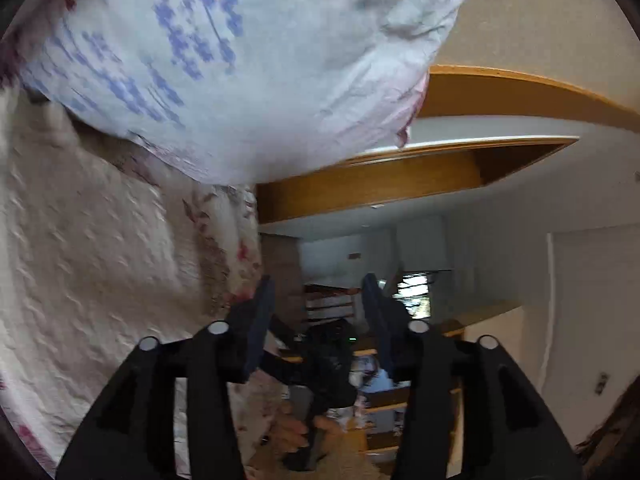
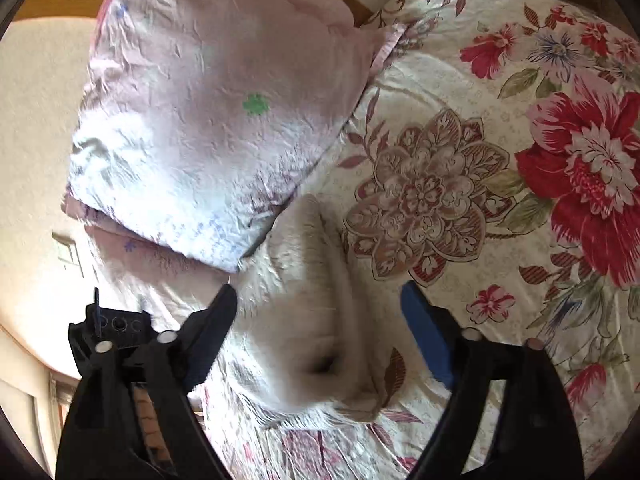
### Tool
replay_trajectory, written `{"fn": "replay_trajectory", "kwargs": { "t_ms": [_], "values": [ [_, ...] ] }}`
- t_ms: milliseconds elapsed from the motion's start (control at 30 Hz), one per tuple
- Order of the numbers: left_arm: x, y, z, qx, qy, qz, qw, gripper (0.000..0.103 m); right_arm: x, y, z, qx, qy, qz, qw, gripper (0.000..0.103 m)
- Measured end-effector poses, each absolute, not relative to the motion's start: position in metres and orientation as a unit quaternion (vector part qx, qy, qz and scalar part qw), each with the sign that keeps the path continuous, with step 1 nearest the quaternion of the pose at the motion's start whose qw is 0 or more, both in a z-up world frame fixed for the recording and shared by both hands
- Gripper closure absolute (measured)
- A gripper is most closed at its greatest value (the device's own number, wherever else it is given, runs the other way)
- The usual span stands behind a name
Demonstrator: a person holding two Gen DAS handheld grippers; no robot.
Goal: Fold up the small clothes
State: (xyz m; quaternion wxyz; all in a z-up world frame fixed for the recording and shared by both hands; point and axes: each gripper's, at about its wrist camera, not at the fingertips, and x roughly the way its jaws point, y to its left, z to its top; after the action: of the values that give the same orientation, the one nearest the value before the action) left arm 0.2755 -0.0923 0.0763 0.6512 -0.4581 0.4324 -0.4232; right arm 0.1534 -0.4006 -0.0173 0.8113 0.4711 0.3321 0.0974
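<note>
A small white garment [image 2: 308,320] lies crumpled on the flowered bedsheet [image 2: 500,160], directly between and beneath my right gripper's [image 2: 320,300] open fingers, which hold nothing. In the left wrist view my left gripper [image 1: 318,292] is open and empty, tilted sideways and pointing past the bed into the room. My right gripper and the hand holding it [image 1: 316,392] show just beyond the left fingers. The white cloth at the left of that view [image 1: 88,260] may be the same garment or the sheet; I cannot tell.
A pale pink pillow with small blue and green prints [image 2: 208,120] lies on the bed beside the garment; it also shows in the left wrist view [image 1: 240,60]. The wooden bed frame [image 1: 400,184] runs behind it. Shelves and furniture [image 1: 380,400] stand further back in the room.
</note>
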Motion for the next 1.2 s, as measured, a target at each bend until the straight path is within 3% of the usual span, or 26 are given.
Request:
{"fn": "replay_trajectory", "kwargs": {
  "t_ms": [33,300,333,400,433,533,633,733,800,833,867,933,1000,1033,1067,1133,1200],
  "values": [
    [0.273,-0.078,0.073,-0.441,0.435,-0.395,0.679,0.041,0.156,-0.398,-0.018,0.469,0.339,0.101,0.809,0.016],
    [0.243,0.003,0.028,-0.420,0.469,-0.249,0.736,0.038,0.196,-0.363,-0.020,0.430,0.396,0.113,0.803,0.022],
    [0.241,0.003,0.025,-0.417,0.472,-0.244,0.737,0.038,0.204,-0.357,-0.023,0.426,0.410,0.117,0.798,0.030],
    [0.237,0.009,0.016,-0.410,0.481,-0.242,0.736,0.037,0.214,-0.346,-0.028,0.408,0.437,0.112,0.794,0.067],
    [0.238,0.005,0.015,-0.403,0.486,-0.243,0.736,0.037,0.214,-0.342,-0.029,0.396,0.440,0.108,0.799,0.076],
    [0.239,0.004,0.013,-0.376,0.493,-0.248,0.745,0.035,0.189,-0.342,-0.009,0.392,0.387,0.122,0.826,0.085],
    [0.250,-0.006,0.014,-0.340,0.499,-0.243,0.759,0.028,0.154,-0.345,-0.005,0.395,0.369,0.105,0.835,0.085],
    [0.257,-0.023,0.006,-0.307,0.522,-0.243,0.758,0.027,0.148,-0.355,-0.033,0.412,0.409,0.087,0.810,0.075],
    [0.264,-0.037,0.002,-0.280,0.536,-0.244,0.758,0.026,0.148,-0.367,-0.036,0.453,0.399,0.093,0.792,0.049],
    [0.267,-0.045,0.001,-0.264,0.539,-0.244,0.762,0.026,0.150,-0.369,-0.034,0.458,0.393,0.100,0.791,0.017],
    [0.269,-0.051,0.000,-0.250,0.542,-0.243,0.765,0.025,0.155,-0.370,-0.031,0.450,0.389,0.108,0.797,0.010],
    [0.274,-0.064,-0.004,-0.228,0.548,-0.239,0.768,0.024,0.167,-0.368,-0.033,0.444,0.403,0.121,0.791,0.010],
    [0.278,-0.075,-0.009,-0.225,0.549,-0.239,0.769,0.024,0.183,-0.364,-0.044,0.451,0.424,0.135,0.773,0.018],
    [0.279,-0.078,-0.010,-0.225,0.541,-0.238,0.775,0.030,0.189,-0.360,-0.051,0.454,0.434,0.141,0.765,0.049],
    [0.279,-0.081,-0.010,-0.227,0.540,-0.237,0.775,0.034,0.193,-0.355,-0.056,0.461,0.440,0.147,0.757,0.067],
    [0.276,-0.075,-0.007,-0.240,0.532,-0.231,0.779,0.060,0.191,-0.346,-0.053,0.469,0.423,0.155,0.760,0.070],
    [0.265,-0.060,0.000,-0.262,0.520,-0.258,0.771,0.068,0.186,-0.331,-0.036,0.453,0.405,0.186,0.772,0.072]
  ]
}}
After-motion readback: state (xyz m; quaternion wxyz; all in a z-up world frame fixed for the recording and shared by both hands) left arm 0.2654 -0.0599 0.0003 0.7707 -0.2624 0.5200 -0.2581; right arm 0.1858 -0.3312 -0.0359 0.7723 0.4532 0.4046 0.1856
